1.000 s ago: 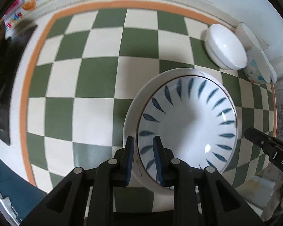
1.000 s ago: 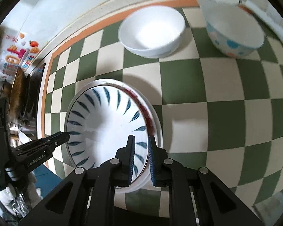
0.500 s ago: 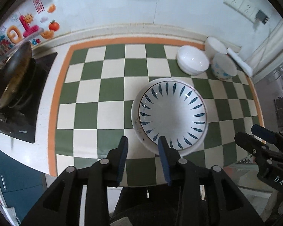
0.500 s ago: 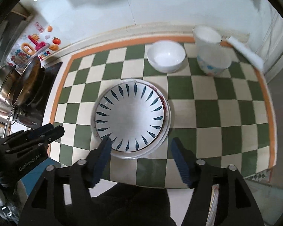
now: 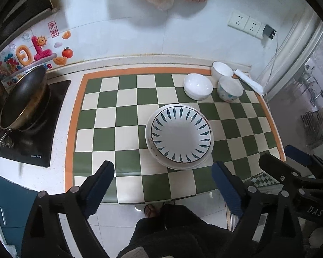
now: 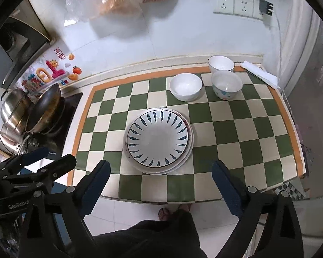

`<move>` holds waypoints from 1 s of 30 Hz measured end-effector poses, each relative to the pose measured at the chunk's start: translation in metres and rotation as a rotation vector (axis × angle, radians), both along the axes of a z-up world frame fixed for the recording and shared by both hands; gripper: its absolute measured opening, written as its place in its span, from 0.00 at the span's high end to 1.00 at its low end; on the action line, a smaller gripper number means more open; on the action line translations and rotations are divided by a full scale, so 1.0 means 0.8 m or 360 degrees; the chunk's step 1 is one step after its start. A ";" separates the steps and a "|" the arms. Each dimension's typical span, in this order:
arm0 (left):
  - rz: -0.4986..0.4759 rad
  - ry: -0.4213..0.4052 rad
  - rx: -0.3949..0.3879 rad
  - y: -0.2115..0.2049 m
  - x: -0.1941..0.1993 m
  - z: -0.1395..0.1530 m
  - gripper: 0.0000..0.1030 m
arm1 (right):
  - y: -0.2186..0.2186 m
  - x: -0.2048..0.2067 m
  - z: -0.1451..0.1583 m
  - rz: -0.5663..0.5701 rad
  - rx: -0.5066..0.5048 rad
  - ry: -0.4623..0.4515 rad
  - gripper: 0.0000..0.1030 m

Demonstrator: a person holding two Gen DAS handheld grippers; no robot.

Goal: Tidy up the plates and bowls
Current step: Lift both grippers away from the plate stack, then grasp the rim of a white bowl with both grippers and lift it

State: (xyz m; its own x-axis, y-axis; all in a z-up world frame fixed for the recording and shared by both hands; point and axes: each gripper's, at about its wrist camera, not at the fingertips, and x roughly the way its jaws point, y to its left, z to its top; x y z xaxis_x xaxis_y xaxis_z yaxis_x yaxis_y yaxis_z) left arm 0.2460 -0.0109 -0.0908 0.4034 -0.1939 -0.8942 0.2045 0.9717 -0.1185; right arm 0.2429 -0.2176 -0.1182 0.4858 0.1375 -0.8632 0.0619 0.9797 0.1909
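A blue-leaf plate [image 5: 180,135] [image 6: 158,137] lies on top of a stack of white plates in the middle of the checkered mat [image 5: 109,118] [image 6: 226,133]. Behind it stand a plain white bowl [image 5: 197,86] [image 6: 185,86], a patterned bowl [image 5: 229,88] [image 6: 226,83] and a second white bowl [image 5: 222,69] [image 6: 220,63]. My left gripper [image 5: 162,167] hangs high above the counter's front edge, jaws still opening, nothing between them. My right gripper [image 6: 160,166] is equally high and back, jaws opening wide and empty. Each gripper shows at the side of the other's view.
A wok [image 5: 23,101] [image 6: 43,107] sits on a black cooktop at the left, with a steel pot [image 6: 13,109] beside it. A folded white cloth [image 5: 249,81] [image 6: 260,74] lies at the back right corner. A person's legs and feet stand below the counter edge.
Both grippers let go of the blue-leaf plate's near rim, opened wide, and rose up and back from the counter. The plate stays on the stack.
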 end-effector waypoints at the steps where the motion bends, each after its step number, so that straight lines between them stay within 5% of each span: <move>1: -0.0001 -0.0012 0.0005 0.000 -0.004 0.003 0.08 | 0.001 -0.005 0.005 -0.0003 -0.0006 -0.0012 0.04; 11: -0.0011 -0.0037 -0.0029 0.007 -0.022 0.015 0.06 | 0.008 -0.033 0.035 -0.0019 -0.0039 -0.0097 0.03; 16: -0.0004 -0.0053 -0.0042 0.000 -0.003 0.014 0.06 | -0.016 -0.015 0.026 -0.0040 0.0114 -0.0132 0.03; 23: 0.0002 -0.0106 -0.0017 -0.036 0.075 -0.005 0.01 | -0.079 0.066 -0.012 -0.0123 0.0296 -0.0143 0.03; 30: 0.0010 0.0019 0.0056 -0.102 0.208 -0.071 0.01 | -0.145 0.209 -0.103 -0.0127 0.0390 0.0090 0.03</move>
State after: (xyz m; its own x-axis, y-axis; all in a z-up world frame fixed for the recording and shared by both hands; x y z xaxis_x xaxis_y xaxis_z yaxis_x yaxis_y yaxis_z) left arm 0.4128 -0.0921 -0.1479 0.3939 -0.1596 -0.9052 0.1973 0.9765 -0.0863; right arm 0.4102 -0.3336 -0.2007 0.4554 0.3089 -0.8350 0.1543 0.8963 0.4157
